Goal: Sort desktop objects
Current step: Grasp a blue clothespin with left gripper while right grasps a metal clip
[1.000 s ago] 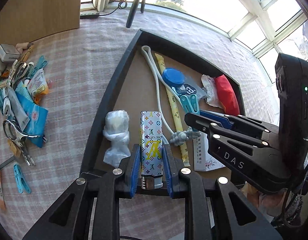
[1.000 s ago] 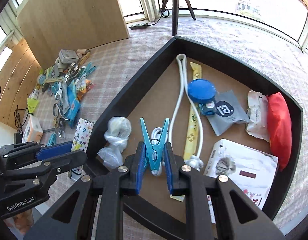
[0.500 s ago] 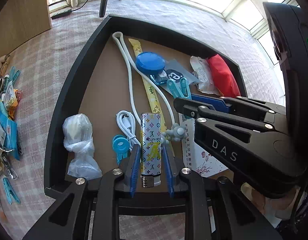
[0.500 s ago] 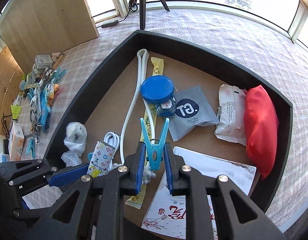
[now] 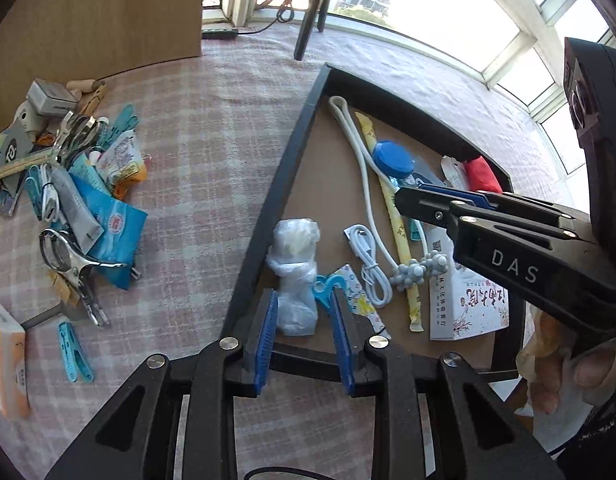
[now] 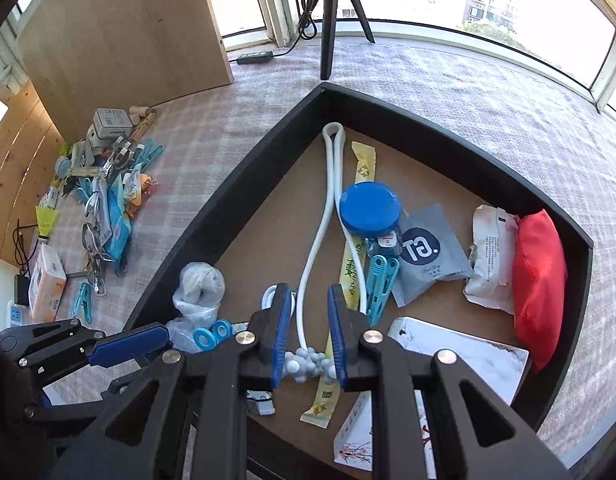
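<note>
A black tray lies on the checked cloth. My left gripper hangs open over the tray's near left rim, with nothing between its pads. Below it are a wrapped plastic bag and, beside its right finger, the patterned lighter lying flat in the tray. My right gripper is open too, and only the white cord passes under its gap. The light blue clothes peg lies free on the tray floor, just right of its fingers. The left gripper's fingers show at the lower left.
A pile of unsorted items sits on the cloth left of the tray, with an orange tissue pack and a loose blue peg. The tray also holds a blue lid, grey sachet, red pouch and booklet. A tripod stands behind.
The left gripper let go of the lighter and pulled back left towards the tray's rim. The right gripper released the blue peg, which now lies in the tray.
</note>
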The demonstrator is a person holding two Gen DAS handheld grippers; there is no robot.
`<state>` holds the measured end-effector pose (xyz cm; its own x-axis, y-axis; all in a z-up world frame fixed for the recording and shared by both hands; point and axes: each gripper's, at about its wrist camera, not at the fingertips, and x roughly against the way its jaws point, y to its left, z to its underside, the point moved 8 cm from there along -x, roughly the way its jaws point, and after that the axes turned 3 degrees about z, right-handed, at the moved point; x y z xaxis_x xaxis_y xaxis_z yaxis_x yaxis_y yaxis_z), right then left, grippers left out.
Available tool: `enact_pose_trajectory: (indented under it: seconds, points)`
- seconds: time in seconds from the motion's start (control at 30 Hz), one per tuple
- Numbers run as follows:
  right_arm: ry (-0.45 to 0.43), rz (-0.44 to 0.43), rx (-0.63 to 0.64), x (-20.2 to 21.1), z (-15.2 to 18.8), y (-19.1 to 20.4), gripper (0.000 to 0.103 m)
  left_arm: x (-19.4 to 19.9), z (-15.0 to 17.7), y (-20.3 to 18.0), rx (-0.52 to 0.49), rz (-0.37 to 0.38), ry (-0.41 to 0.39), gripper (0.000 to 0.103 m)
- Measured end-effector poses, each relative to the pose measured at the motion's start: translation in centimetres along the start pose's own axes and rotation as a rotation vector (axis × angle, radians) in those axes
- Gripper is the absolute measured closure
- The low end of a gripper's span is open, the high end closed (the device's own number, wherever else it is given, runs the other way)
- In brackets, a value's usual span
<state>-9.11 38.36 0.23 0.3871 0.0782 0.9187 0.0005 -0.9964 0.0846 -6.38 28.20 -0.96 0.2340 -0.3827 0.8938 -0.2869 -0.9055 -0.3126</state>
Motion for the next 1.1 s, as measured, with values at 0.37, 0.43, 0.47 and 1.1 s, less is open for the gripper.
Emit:
enact_pose_trajectory:
  seconds: [0.37, 0.43, 0.47, 1.1]
  points:
    - [0.04, -0.16, 0.26, -1.3, -3.4, 15.0, 0.084, 3.6, 4.4, 15.3, 0.262, -0.127, -0.038, 0.078]
    - [0.054, -0.178, 0.307, -1.9, -3.7, 17.8, 0.084, 3.6, 5.1, 16.6, 0.29, -0.131, -0.032, 0.078]
    - [0.063, -0.181, 0.332, -2.4, -3.8, 19.2, 0.084, 3.5, 5.3, 17.0, 0.302, -0.127, -0.03, 0.078]
    - [0.223, -0.121, 0.544, -10.4, -4.4, 28.4, 0.085, 0.8, 5.8, 18.8, 0.372, -0.078, -0.002, 0.088]
